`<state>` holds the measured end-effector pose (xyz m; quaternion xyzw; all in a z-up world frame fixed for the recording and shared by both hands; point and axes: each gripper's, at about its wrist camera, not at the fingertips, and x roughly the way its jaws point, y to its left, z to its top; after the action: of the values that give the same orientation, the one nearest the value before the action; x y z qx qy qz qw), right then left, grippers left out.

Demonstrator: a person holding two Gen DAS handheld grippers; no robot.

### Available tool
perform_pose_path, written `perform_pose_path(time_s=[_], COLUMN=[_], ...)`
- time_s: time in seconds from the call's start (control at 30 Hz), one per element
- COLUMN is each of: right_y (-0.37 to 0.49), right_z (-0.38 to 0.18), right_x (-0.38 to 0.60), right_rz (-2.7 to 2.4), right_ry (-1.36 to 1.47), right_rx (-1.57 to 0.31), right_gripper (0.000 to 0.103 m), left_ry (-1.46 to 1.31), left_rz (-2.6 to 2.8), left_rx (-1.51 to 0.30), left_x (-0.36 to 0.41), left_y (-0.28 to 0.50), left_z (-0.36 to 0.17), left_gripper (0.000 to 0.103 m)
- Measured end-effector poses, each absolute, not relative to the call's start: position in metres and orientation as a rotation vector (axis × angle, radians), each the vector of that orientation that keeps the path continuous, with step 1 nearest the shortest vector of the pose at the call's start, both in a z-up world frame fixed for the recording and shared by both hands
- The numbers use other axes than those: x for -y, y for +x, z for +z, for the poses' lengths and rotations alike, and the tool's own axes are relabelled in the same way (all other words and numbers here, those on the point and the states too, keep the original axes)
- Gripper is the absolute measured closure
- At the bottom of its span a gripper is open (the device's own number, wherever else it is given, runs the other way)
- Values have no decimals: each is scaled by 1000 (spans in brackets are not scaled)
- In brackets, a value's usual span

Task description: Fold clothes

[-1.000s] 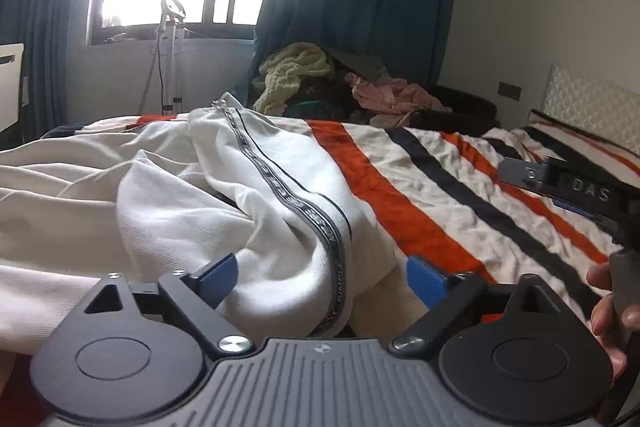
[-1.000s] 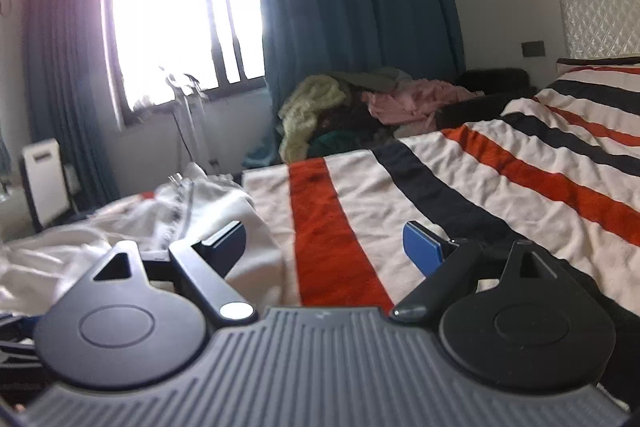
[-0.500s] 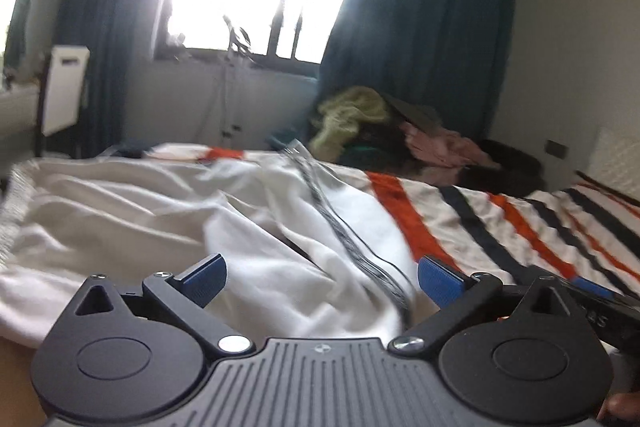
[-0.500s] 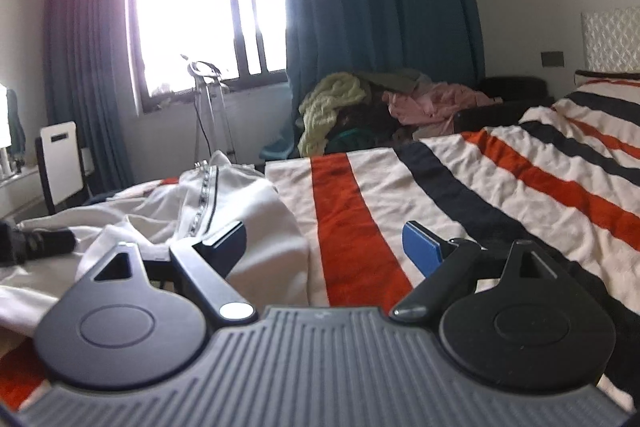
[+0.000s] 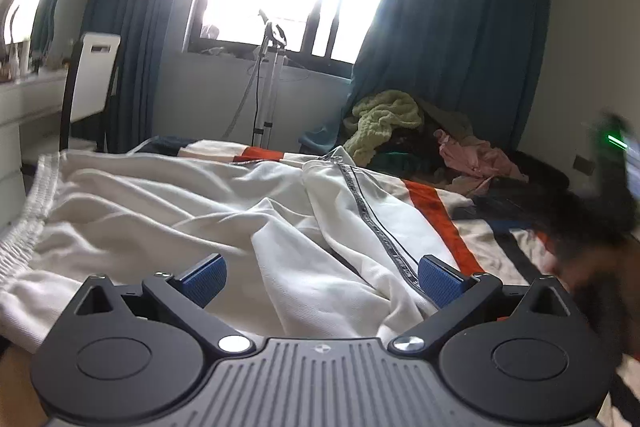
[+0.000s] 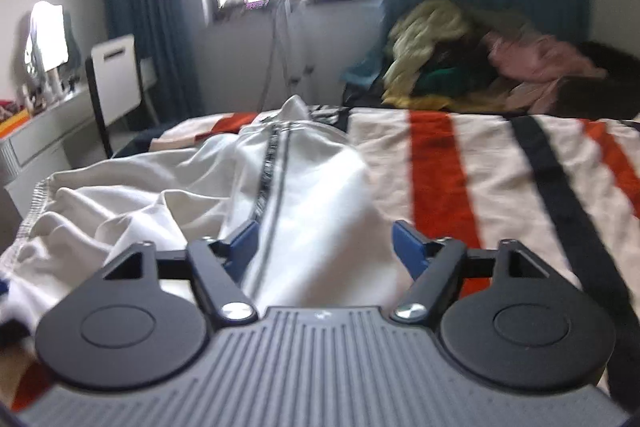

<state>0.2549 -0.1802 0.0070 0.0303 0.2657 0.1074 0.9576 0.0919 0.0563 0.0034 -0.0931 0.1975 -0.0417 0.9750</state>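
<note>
A pair of white trousers (image 5: 224, 219) with a dark patterned side stripe (image 5: 376, 227) lies crumpled on the striped bed; its ribbed waistband (image 5: 28, 223) is at the far left. My left gripper (image 5: 320, 277) is open and empty, just above the crumpled cloth. In the right wrist view the same trousers (image 6: 304, 187) run away from me, stripe (image 6: 266, 171) upward. My right gripper (image 6: 324, 247) is open, its fingers on either side of the trouser leg, not closed on it. The right gripper shows as a dark blur (image 5: 600, 211) in the left wrist view.
The bed cover (image 6: 480, 163) has orange, black and cream stripes. A heap of other clothes (image 6: 472, 51) lies at the far side by the blue curtain. A white chair (image 6: 116, 79) and a desk (image 6: 44, 131) stand at the left. A stand (image 5: 268, 83) is under the window.
Both grippers have swung left and lifted their view. The right gripper has moved over the trouser leg, which now lies between its fingers. The trousers lie as before.
</note>
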Motion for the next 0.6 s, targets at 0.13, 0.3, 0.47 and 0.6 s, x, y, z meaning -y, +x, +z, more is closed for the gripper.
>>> perform_pose_path(time_s=[0.13,0.3,0.47,0.6], right_y=[332,408,455,460], right_z=[2,-15,-43,-58], right_x=[123,61,42,46], right_rz=[287,296,229,189], right_ry=[13,-59,-132,-177], right_rx=[-593,-606,-646,-686], right_gripper=[29,31,31,49], left_ry=[-195,-197,-252,-323], left_rz=[-44,-61,-87,-106], left_rx=[-396,-430,-452,-442], left_x=[-63,-69,-77,-87], left_y=[113,145,163,166], left_z=[-15,-39,-57,-60], left_gripper=[0,0,0,1])
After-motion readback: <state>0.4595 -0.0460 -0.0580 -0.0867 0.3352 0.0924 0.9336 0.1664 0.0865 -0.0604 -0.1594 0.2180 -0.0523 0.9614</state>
